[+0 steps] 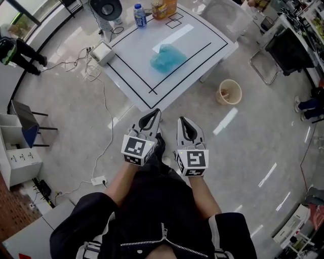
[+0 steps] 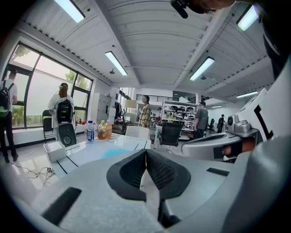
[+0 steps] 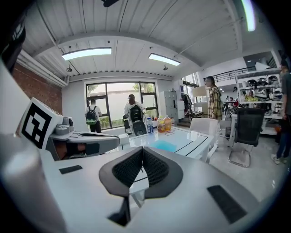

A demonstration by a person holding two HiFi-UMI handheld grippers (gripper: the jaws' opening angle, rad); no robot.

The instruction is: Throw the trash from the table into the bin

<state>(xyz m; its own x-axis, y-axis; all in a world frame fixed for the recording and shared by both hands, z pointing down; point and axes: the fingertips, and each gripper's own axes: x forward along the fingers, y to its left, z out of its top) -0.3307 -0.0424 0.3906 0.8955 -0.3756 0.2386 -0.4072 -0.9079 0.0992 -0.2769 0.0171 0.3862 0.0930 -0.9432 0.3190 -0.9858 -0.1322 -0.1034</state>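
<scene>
A crumpled blue bag (image 1: 168,57) lies near the middle of the white table (image 1: 131,55). It shows as a blue patch (image 2: 116,152) in the left gripper view and again (image 3: 164,145) in the right gripper view. A tan round bin (image 1: 229,92) stands on the floor by the table's right corner. My left gripper (image 1: 153,112) and right gripper (image 1: 183,120) are side by side over the floor, short of the table's near corner and pointing at it. Both are shut with nothing between the pads (image 2: 146,151) (image 3: 142,150).
A water bottle (image 1: 139,15) and orange drink bottles (image 1: 164,7) stand at the table's far end. A white box (image 1: 103,52) sits at its left edge, a white chair (image 1: 225,15) behind it. Cables (image 1: 104,101) and a power strip (image 1: 98,180) lie on the floor at left. People stand by the windows.
</scene>
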